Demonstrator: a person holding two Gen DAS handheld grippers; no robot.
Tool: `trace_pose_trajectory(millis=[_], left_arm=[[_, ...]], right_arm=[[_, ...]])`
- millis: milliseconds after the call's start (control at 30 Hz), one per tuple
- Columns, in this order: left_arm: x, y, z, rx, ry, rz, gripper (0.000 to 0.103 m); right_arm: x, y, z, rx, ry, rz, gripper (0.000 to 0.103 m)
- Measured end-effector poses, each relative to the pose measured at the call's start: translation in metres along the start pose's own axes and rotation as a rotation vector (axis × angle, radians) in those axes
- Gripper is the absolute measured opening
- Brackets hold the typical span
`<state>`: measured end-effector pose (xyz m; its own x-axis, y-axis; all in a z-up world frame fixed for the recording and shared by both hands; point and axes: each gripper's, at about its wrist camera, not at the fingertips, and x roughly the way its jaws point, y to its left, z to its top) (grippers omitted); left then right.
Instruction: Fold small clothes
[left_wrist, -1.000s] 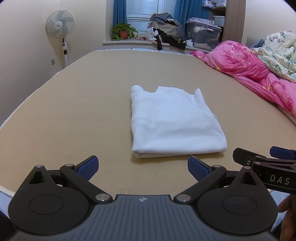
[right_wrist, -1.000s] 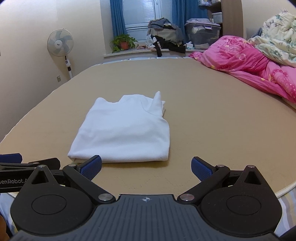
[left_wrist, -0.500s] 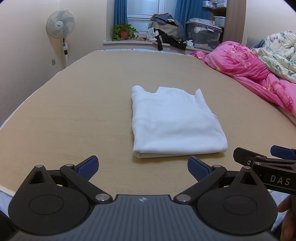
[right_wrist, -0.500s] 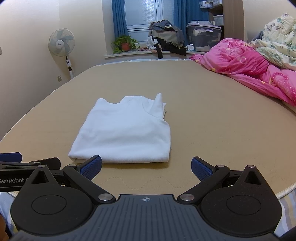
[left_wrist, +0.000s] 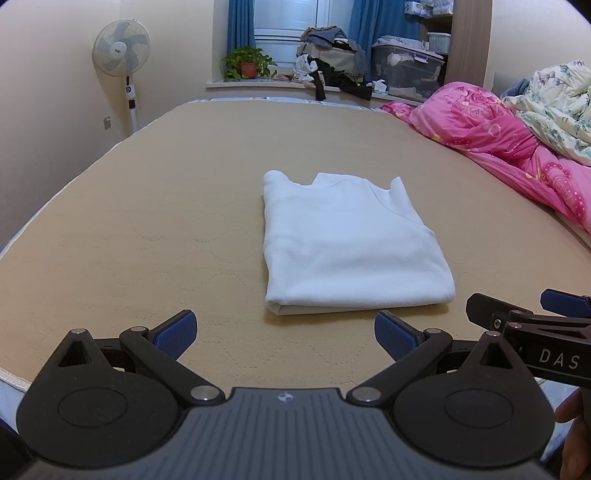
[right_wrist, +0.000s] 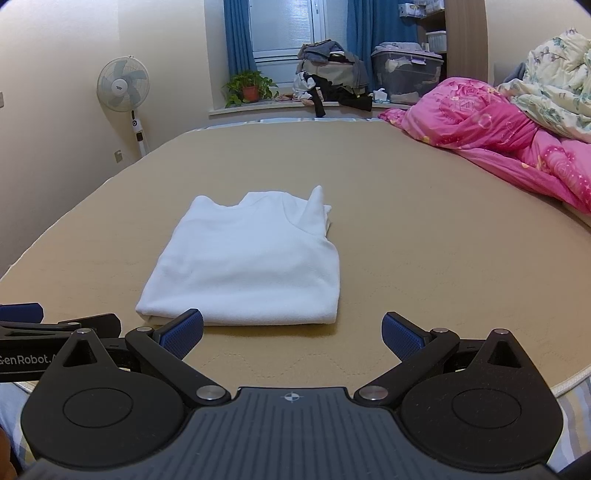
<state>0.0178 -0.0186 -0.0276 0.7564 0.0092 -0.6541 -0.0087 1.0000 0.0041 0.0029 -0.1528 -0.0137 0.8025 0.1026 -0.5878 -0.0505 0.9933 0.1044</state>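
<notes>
Currently the white garment (left_wrist: 351, 243) lies folded on the bed (left_wrist: 147, 229); left gripper (left_wrist: 283, 332) and right gripper (right_wrist: 291, 334) gape empty; next: confirm completion

The white garment (left_wrist: 351, 240) ahead of the tongs is soft, matt, fleecy cloth. Beneath it, the tan mattress cover (left_wrist: 147, 229) is matt fabric with faint quilted stitching. The left gripper (left_wrist: 284, 332) is matt black plastic with shiny metal pivot pins and dimpled blue pads (left_wrist: 177, 330). Far right, the pink quilt (right_wrist: 498, 140) shows a slight satin sheen.
</notes>
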Motion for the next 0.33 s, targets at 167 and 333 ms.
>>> trace_pose_trajectory(millis=[167, 333], left_arm=[[-0.0003, -0.0006, -0.0001, 0.002, -0.003, 0.002, 0.102], [-0.002, -0.0015, -0.0003, 0.003, -0.009, 0.01, 0.102]], right_arm=[[-0.0002, 0.0004, -0.0002, 0.0, 0.0, 0.0, 0.102], [-0.0003, 0.0004, -0.0002, 0.0, -0.001, 0.0, 0.102]])
